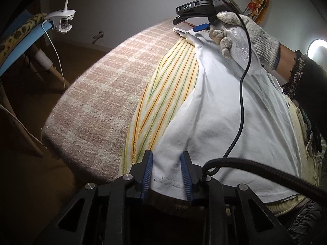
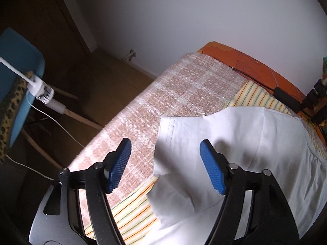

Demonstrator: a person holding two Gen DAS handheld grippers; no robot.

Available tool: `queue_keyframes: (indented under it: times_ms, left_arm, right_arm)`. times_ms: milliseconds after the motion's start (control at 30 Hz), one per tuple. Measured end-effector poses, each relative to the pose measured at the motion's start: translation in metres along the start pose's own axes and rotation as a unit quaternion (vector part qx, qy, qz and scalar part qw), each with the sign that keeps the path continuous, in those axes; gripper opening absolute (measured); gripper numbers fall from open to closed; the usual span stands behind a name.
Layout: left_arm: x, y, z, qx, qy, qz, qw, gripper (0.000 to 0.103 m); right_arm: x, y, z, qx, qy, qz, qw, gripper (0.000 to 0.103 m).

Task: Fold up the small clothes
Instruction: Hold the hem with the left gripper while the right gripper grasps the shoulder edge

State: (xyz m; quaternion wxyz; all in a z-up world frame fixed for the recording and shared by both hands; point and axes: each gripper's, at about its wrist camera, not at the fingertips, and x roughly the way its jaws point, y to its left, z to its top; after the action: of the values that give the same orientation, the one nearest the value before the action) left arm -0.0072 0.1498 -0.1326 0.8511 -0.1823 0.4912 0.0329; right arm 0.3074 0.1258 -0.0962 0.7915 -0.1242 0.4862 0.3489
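A white garment (image 1: 224, 112) lies spread over a yellow striped cloth (image 1: 163, 85) on a pink checked blanket (image 1: 106, 94). My left gripper (image 1: 167, 175) stands over the garment's near hem. Its blue pads are close together, and the flat, stitched hem lies between them unpinched. My right gripper (image 1: 187, 24), held by a gloved hand (image 1: 251, 32), is at the garment's far end. In the right wrist view the right gripper (image 2: 166, 163) is wide open above the left edge of the white garment (image 2: 235, 138), and its pads touch no cloth. The striped cloth (image 2: 130, 210) shows underneath.
A black cable (image 1: 243, 85) runs across the garment from the right gripper to the left one. Left of the bed stand a blue chair (image 2: 18, 61) with a leopard-print cloth and a clip lamp (image 1: 61, 18). An orange sheet (image 2: 245, 61) and a black device (image 2: 286, 98) lie at the far edge.
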Motion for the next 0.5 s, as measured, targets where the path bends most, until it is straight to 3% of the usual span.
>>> queue_keyframes:
  times_ms: [100, 200, 300, 500]
  left_arm:
    - [0.0, 0.003, 0.001, -0.008, 0.0, -0.003, 1.0, 0.021]
    - [0.0, 0.004, 0.001, -0.013, 0.001, -0.012, 0.9998, 0.006]
    - [-0.001, 0.002, 0.001, -0.01, -0.002, -0.019, 0.9998, 0.002]
    - [-0.009, 0.004, 0.0, -0.019, -0.015, -0.032, 0.9992, 0.001]
  right_arm:
    - [0.011, -0.003, 0.001, -0.003, 0.009, -0.021, 1.0, 0.061]
    - [0.018, -0.009, 0.001, -0.003, 0.022, -0.034, 0.999, 0.035]
    - [0.017, -0.016, 0.003, -0.001, 0.021, -0.035, 0.999, 0.011]
    - [-0.002, -0.032, 0.007, 0.022, -0.007, -0.021, 1.0, 0.005]
